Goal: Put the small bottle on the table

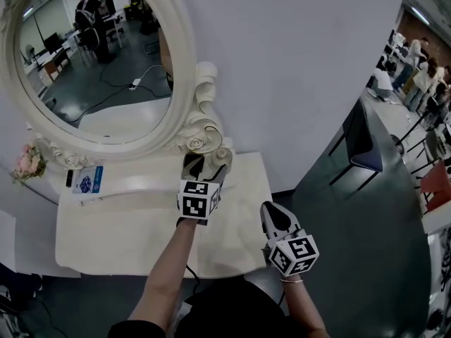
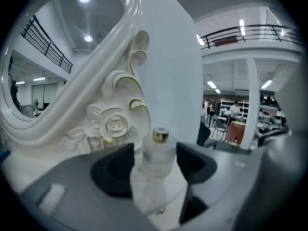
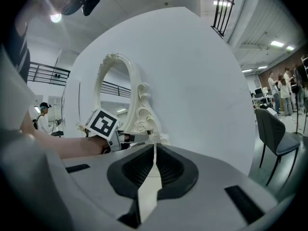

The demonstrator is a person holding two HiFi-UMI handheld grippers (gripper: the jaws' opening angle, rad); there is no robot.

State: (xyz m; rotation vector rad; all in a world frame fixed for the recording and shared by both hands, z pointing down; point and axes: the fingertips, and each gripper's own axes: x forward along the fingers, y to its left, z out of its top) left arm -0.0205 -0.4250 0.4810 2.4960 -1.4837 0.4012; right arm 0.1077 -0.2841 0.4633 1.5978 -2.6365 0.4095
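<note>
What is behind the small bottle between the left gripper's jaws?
Behind the small bottle are the mirror frame's carved rose, to its left, and the white wall. The dark jaws beside it cover the frame's foot and the table there.

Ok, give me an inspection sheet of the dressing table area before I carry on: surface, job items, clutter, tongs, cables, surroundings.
Surface: cream dressing table, oval mirror at its back.
Job's things: small bottle, frosted, gold neck, upright beside the mirror's carved base.
Clutter: blue-and-white packet and pink flowers at the table's left end.
Grippers: left gripper, tongs apart around the bottle, gap beside one pad; right gripper, tongs together, empty.
Cables: power strip and cords on the floor, seen only in the mirror.
Surroundings: white wall, dark chair, people far right.
</note>
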